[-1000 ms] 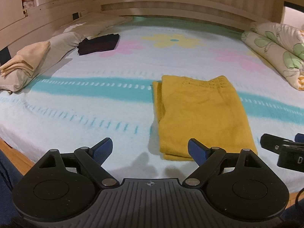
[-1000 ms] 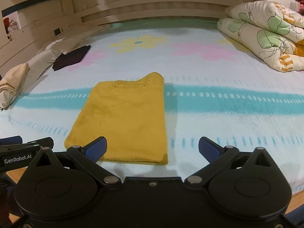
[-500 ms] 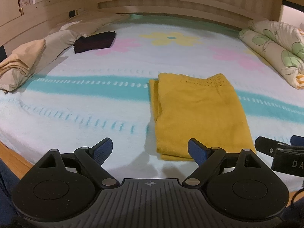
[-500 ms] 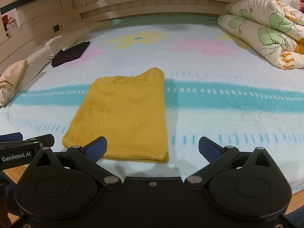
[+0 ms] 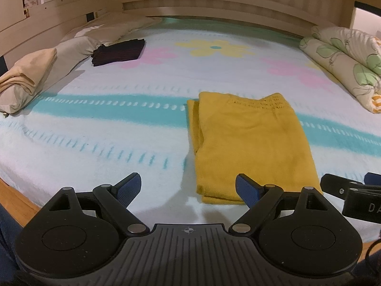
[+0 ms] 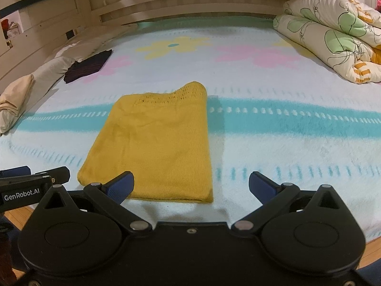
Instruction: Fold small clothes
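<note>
Lying flat on the fuzzy, flower-patterned blanket (image 5: pixel 100 128), the yellow knit garment (image 5: pixel 252 143) forms a folded rectangle with an openwork far edge. Left gripper (image 5: pixel 189 187) and right gripper (image 6: pixel 190 186) hover near its closest edge, jaws spread wide, empty.

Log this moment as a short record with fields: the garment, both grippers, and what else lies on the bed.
garment: yellow knitted garment, folded into a flat rectangle, on the flower-patterned bed blanket
left gripper: open, holding nothing, near the garment's near left corner
right gripper: open, holding nothing, near the garment's near right corner
far left: folded dark purple garment, beige folded cloth
far right: rolled floral quilt
</note>
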`<state>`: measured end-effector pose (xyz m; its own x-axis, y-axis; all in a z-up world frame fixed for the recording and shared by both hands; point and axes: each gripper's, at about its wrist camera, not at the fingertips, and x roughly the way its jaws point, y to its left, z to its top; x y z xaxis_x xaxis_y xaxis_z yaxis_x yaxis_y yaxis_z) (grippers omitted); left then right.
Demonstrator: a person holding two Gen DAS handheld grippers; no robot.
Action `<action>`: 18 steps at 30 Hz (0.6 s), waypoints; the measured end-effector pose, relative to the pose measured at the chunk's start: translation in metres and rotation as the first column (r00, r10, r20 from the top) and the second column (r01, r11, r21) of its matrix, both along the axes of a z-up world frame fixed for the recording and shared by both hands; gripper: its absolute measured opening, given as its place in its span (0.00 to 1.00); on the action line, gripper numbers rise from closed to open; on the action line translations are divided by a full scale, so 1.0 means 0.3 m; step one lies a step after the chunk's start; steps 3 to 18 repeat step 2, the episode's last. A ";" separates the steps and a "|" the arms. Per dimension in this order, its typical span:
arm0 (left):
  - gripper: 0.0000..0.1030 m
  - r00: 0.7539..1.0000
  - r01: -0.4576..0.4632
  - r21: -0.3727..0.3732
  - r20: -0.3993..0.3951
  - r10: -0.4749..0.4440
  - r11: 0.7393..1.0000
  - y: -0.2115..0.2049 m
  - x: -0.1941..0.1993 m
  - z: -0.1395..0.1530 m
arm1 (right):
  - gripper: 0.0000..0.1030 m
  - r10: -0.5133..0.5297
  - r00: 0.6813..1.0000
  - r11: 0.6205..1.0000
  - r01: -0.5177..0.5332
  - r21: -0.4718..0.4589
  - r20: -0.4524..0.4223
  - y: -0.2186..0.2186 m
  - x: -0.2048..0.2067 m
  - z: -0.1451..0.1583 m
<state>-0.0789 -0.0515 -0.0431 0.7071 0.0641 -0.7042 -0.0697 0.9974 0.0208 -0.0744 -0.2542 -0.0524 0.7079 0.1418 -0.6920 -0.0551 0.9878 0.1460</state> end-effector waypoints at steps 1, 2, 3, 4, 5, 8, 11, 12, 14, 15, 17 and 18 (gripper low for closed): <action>0.84 1.000 0.003 -0.001 -0.002 -0.003 1.000 -0.001 0.001 -0.001 | 1.00 0.000 1.000 1.000 0.000 0.000 0.000 0.000 0.000 0.000; 0.84 1.000 0.003 -0.003 -0.004 -0.003 1.000 -0.002 0.004 -0.001 | 1.00 0.000 1.000 1.000 0.000 0.000 0.000 0.000 0.000 0.000; 0.84 1.000 0.003 -0.003 -0.004 -0.003 1.000 -0.002 0.004 -0.001 | 1.00 0.000 1.000 1.000 0.000 0.000 0.000 0.000 0.000 0.000; 0.84 1.000 0.003 -0.003 -0.004 -0.003 1.000 -0.002 0.004 -0.001 | 1.00 0.000 1.000 1.000 0.000 0.000 0.000 0.000 0.000 0.000; 0.84 1.000 0.003 -0.003 -0.004 -0.003 1.000 -0.002 0.004 -0.001 | 1.00 0.000 1.000 1.000 0.000 0.000 0.000 0.000 0.000 0.000; 0.84 1.000 0.003 -0.003 -0.004 -0.003 1.000 -0.002 0.004 -0.001 | 1.00 0.000 1.000 1.000 0.000 0.000 0.000 0.000 0.000 0.000; 0.84 1.000 0.003 -0.003 -0.004 -0.003 1.000 -0.002 0.004 -0.001 | 1.00 0.000 1.000 1.000 0.000 0.000 0.000 0.000 0.000 0.000; 0.84 1.000 0.003 -0.003 -0.004 -0.003 1.000 -0.002 0.004 -0.001 | 1.00 0.000 1.000 1.000 0.000 0.000 0.000 0.000 0.000 0.000; 0.84 1.000 0.003 -0.003 -0.004 -0.003 1.000 -0.002 0.004 -0.001 | 1.00 0.000 1.000 1.000 0.000 0.000 0.000 0.000 0.000 0.000; 0.84 1.000 0.003 -0.003 -0.004 -0.003 1.000 -0.002 0.004 -0.001 | 1.00 0.000 1.000 1.000 0.000 0.000 0.000 0.000 0.000 0.000; 0.84 1.000 0.003 -0.003 -0.004 -0.003 1.000 -0.002 0.004 -0.001 | 1.00 0.000 1.000 1.000 0.000 0.000 0.000 0.000 0.000 0.000; 0.84 1.000 0.003 -0.003 -0.004 -0.003 1.000 -0.002 0.004 -0.001 | 1.00 0.000 1.000 1.000 0.000 0.000 0.000 0.000 0.000 0.000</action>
